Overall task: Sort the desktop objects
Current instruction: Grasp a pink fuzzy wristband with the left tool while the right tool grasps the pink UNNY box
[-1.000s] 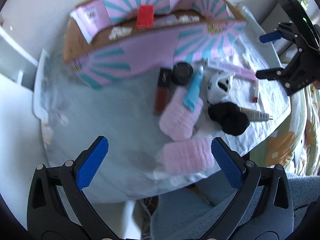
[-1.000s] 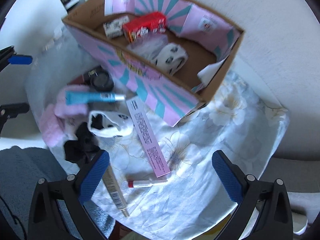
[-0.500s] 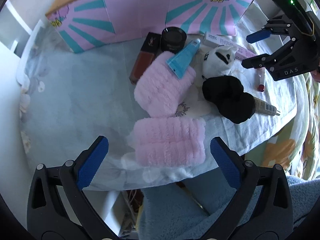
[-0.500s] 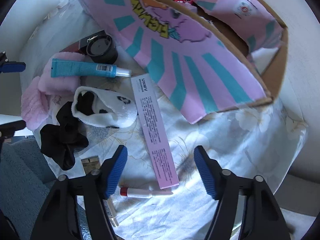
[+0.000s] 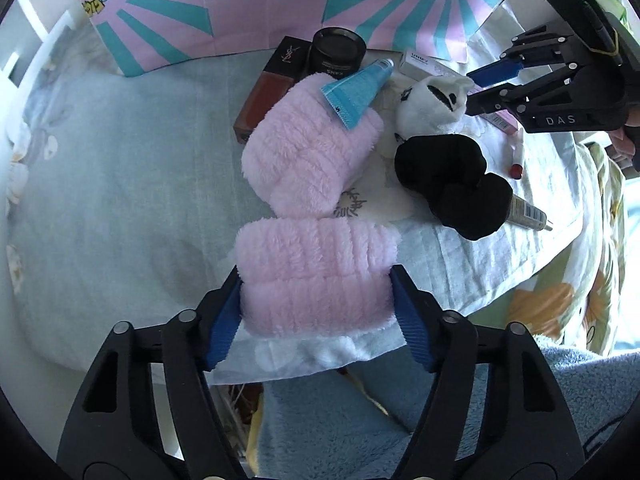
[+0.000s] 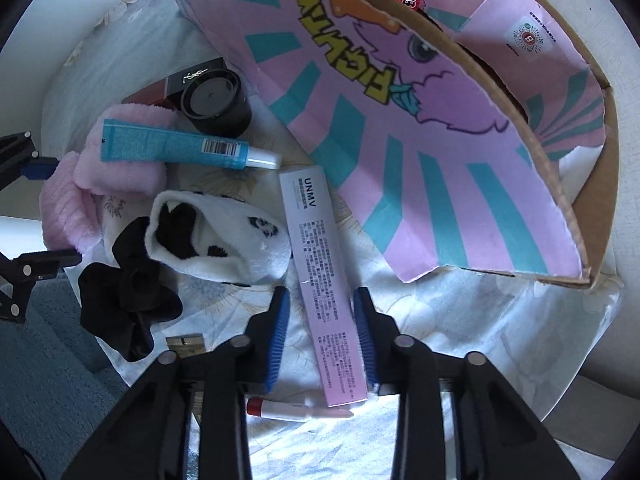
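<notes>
- Left tool: blue pads pressed on both ends of the near pink band at the table's front edge.
- Right tool: partly closed, straddling the pink UNMV carton lying beside the cardboard box; contact unclear.

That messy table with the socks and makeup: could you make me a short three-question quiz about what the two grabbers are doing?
1. True or false: the left gripper has its fingers on either side of a fluffy pink sock.
2. What lies between the fingers of the right gripper? A) blue tube B) long pink box C) black jar
3. Fill in: the blue tube rests partly on the other pink ____.

Key: 1 true. 2 B; small gaps show on both sides, so it is not yet squeezed. 3 sock.
</notes>
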### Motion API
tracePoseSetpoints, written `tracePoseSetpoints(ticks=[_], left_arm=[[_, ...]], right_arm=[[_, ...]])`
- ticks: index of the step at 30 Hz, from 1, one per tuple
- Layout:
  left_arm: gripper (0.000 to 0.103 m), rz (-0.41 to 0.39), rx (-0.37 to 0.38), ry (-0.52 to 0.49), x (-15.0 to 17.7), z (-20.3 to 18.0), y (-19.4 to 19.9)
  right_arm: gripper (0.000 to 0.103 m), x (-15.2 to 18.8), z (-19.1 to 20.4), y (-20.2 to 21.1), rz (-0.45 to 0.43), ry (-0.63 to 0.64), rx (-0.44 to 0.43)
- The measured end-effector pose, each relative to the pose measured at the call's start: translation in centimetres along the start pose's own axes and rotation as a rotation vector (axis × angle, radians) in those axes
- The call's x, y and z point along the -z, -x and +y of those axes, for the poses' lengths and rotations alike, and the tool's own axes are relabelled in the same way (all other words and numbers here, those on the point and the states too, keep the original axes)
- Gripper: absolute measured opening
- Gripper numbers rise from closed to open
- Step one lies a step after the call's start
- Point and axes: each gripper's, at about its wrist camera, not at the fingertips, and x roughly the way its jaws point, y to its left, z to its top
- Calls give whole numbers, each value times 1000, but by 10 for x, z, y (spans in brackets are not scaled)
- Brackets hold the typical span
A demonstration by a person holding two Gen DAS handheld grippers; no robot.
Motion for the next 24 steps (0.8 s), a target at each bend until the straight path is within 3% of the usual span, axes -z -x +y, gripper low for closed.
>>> tracePoseSetpoints(ticks=[6, 14, 24], left_arm=[[54, -15, 35, 13, -1, 5, 3], [28, -34, 55, 33, -8, 13, 21], [25, -51, 71, 30, -7, 25, 47]], right_arm=[[24, 6, -3, -1, 4, -5, -2], [24, 13, -3, 5, -10, -26, 7], [22, 29, -10, 22, -31, -94, -8]])
